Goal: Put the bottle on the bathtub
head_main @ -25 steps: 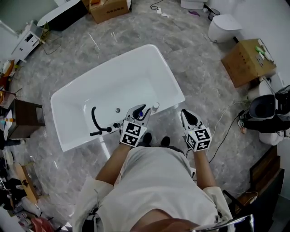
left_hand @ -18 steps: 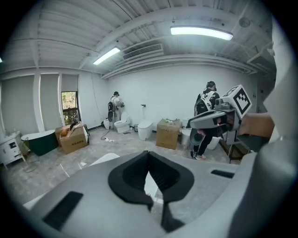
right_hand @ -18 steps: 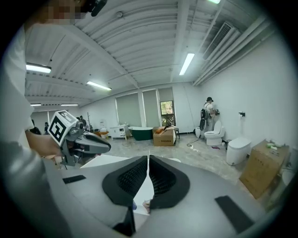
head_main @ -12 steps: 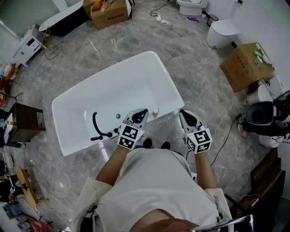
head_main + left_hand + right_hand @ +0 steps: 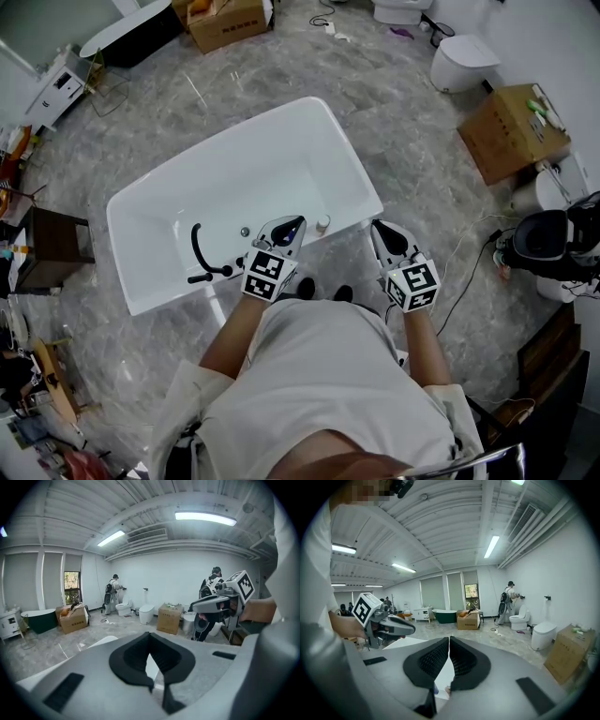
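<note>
The small pale bottle stands on the near rim of the white freestanding bathtub, towards its right corner. The grey left gripper is just beside it, jaws pressed together, empty. The right gripper hangs off the tub's near right corner, jaws likewise together.

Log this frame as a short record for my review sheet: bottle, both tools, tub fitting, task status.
Bottle: small pale bottle on the near rim of the bathtub
Left tool: left tool shut, empty, just left of the bottle and apart from it
Right tool: right tool shut, empty, outside the tub past its near corner
Tub fitting: black faucet at the near side, left of the left tool
Task status: bottle appears placed
</note>
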